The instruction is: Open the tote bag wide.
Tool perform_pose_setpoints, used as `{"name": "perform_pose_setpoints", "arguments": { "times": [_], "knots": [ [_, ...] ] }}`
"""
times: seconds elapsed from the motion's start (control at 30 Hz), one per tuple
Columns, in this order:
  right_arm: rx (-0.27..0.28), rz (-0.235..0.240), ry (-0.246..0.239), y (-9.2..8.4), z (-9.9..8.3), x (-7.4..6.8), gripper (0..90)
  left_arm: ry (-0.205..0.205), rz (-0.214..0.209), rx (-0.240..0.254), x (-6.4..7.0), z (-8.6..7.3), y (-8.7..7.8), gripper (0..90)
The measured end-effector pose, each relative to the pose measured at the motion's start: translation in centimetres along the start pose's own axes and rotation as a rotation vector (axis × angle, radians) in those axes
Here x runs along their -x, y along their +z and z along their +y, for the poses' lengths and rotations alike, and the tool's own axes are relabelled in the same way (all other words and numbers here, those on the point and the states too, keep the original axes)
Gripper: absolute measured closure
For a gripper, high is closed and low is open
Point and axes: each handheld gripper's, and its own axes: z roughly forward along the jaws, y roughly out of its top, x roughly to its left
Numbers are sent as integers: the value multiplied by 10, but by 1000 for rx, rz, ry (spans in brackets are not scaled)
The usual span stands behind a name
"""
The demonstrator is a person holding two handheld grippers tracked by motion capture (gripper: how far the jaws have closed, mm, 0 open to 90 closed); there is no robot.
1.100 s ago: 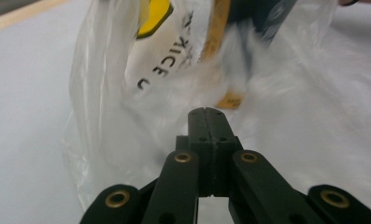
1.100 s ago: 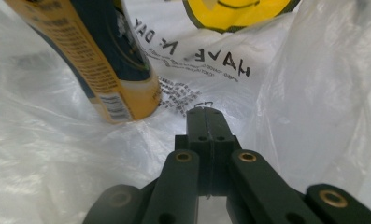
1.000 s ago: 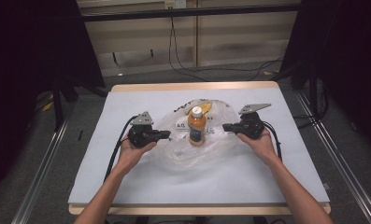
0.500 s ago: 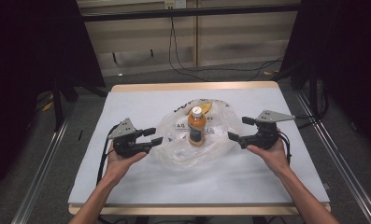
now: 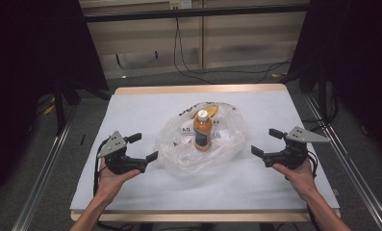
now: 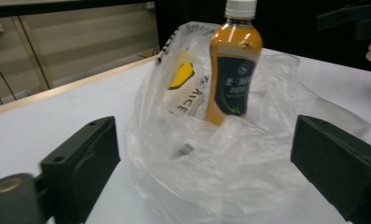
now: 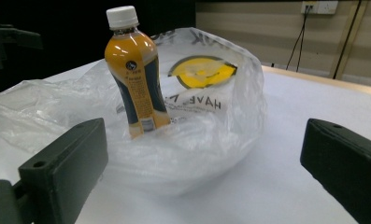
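High view, crinkled clear plastic bag (image 5: 203,149), upright orange bottle (image 5: 202,130) inside, left gripper (image 5: 144,147) and right gripper (image 5: 263,142) just released, empty.

Bottle (image 5: 202,131): orange liquid, white cap, dark navy label with a small green mark and white print. Plastic bag (image 5: 203,144): clear, whitish, with a yellow round logo and black lettering. Counter (image 5: 145,108): white top, light wood edge. Left tongs (image 5: 139,147) and right tongs (image 5: 265,142): black, with grey three-cornered plates.
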Motion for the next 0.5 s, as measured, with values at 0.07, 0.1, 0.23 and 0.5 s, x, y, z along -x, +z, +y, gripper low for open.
{"name": "perform_pose_setpoints", "arguments": {
  "times": [0.07, 0.1, 0.23, 0.5],
  "knots": [
    [-6, -21, 16, -5, -4, -1, 8, 19, -1, -12, 1, -1, -3, 27],
    [-7, -32, 13, -10, -7, -1, 9, 23, 23, 9, 5, -4, -9, 25],
    [17, -68, 13, -20, -18, -4, 7, 18, 43, 10, 5, -11, -16, 17],
    [21, -121, 3, -30, -26, -1, 13, 52, 56, -39, 6, -34, -24, 31]
  ]
}}
